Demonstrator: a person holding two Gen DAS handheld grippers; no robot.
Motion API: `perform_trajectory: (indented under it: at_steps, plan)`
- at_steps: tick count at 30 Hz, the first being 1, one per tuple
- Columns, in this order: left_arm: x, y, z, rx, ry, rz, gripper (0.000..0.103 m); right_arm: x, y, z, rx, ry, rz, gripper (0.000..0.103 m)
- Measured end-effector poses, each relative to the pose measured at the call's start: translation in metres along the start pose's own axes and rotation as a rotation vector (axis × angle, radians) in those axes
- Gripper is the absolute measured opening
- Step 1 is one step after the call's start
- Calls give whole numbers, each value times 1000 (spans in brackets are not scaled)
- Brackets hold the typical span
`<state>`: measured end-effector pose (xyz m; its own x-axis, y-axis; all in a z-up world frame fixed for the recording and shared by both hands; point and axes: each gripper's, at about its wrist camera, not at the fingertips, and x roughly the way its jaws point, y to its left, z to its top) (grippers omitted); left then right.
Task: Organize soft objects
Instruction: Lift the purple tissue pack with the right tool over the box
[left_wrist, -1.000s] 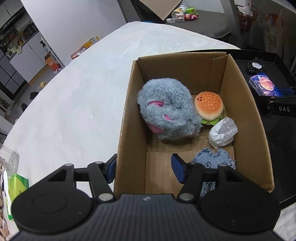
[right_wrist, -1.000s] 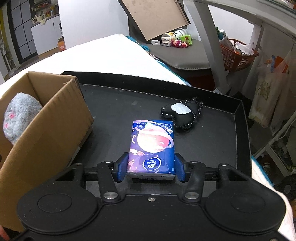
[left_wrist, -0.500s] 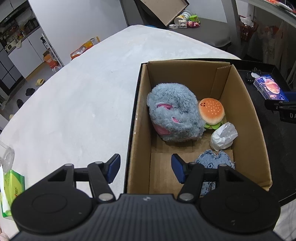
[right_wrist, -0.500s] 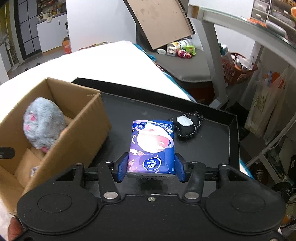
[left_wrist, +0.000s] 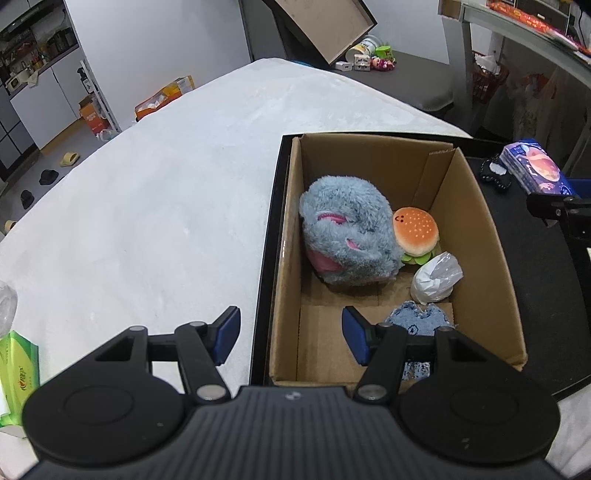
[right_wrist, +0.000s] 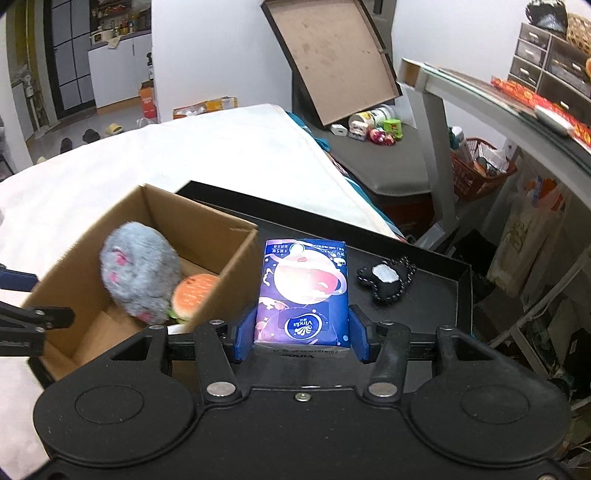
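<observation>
The right gripper (right_wrist: 301, 338) clamps a purple tissue pack (right_wrist: 303, 291) between its blue pads, held in the air above a black tray (right_wrist: 436, 306). The left gripper (left_wrist: 290, 338) hangs with jaws spread wide and empty over the near end of a cardboard box (left_wrist: 476, 236). Inside the box lie a blue cloth (left_wrist: 419, 323), a white bag (left_wrist: 436, 278), a grey plush (left_wrist: 347, 236) and a burger toy (left_wrist: 415, 230). Farther on the tray rests a black pouch (right_wrist: 386, 278).

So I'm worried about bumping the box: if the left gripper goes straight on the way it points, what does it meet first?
Probably the cardboard box: its left wall sits between the open fingers of the left gripper. Depth is unclear, so it may pass above the wall's top edge.
</observation>
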<state>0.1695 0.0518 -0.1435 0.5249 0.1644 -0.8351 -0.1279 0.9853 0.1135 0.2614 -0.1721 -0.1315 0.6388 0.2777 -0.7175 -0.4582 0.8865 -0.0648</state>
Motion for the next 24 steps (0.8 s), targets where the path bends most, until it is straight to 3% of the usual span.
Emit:
perform_trajectory:
  at_steps: [24]
  plan:
    - [1,26,-14,-65,-25,-117,55,-33,81,25,-121,-2,63,51]
